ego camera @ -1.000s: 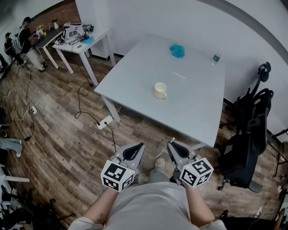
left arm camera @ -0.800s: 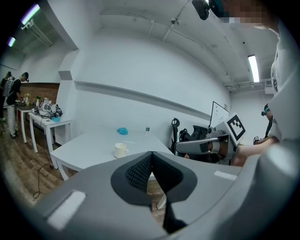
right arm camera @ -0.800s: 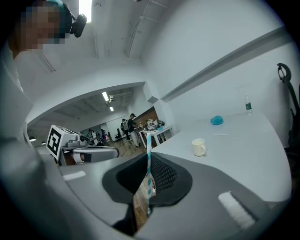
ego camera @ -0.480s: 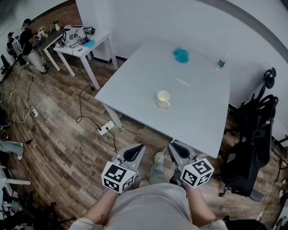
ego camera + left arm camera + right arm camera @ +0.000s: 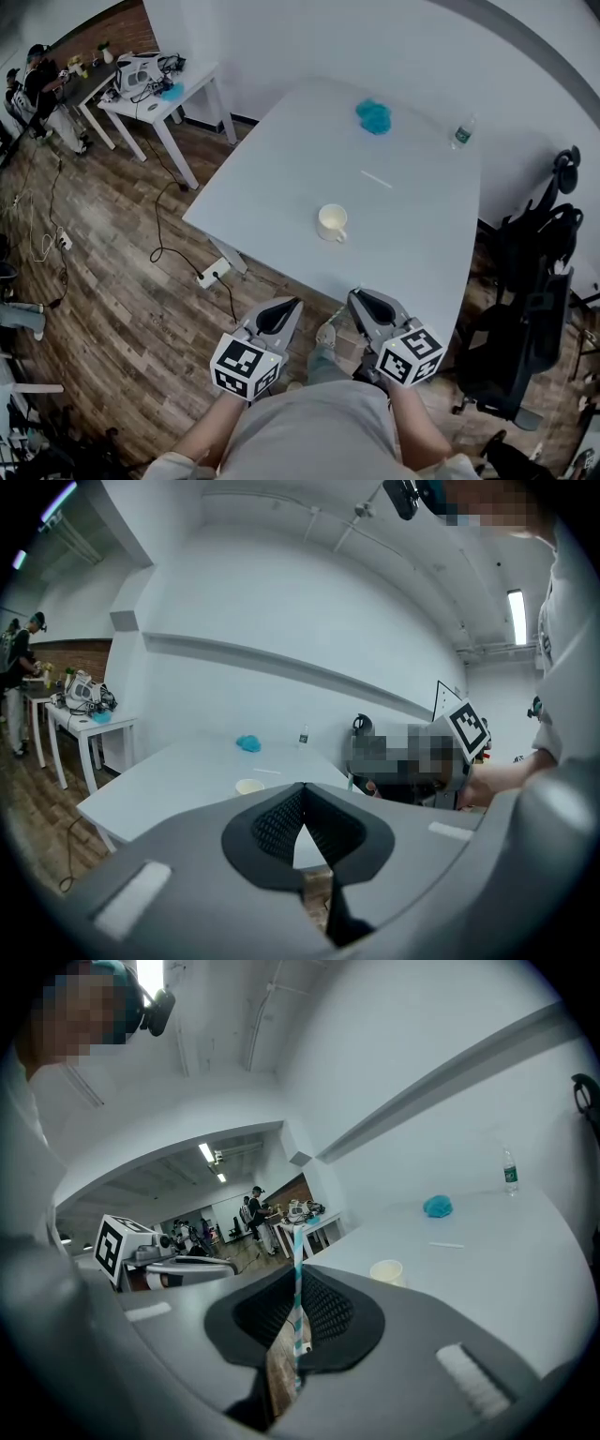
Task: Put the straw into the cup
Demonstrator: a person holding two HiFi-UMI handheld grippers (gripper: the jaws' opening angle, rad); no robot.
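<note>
A cream cup point(image 5: 332, 223) with a handle stands on the white table point(image 5: 422, 244), toward its near side. It also shows as the cup point(image 5: 386, 1270) and cup point(image 5: 249, 786) in the gripper views. My right gripper point(image 5: 355, 296) is held low in front of the table's near edge. It is shut on a teal-and-white striped straw point(image 5: 298, 1312) that sticks up between its jaws. My left gripper point(image 5: 294, 303) is beside it, shut with nothing in it; its jaw tips meet at my left gripper point(image 5: 302, 787).
A blue cloth point(image 5: 373, 115), a small water bottle point(image 5: 460, 133) and a thin white strip point(image 5: 377, 179) lie farther back on the table. Black office chairs point(image 5: 525, 309) stand right of it. A second white table point(image 5: 155, 94) and seated people are at the far left, with cables on the wooden floor.
The table and cup have shifted slightly nearer and lower in the head view as the person moves up. Both grippers keep the same pose, the right still holding the straw.
</note>
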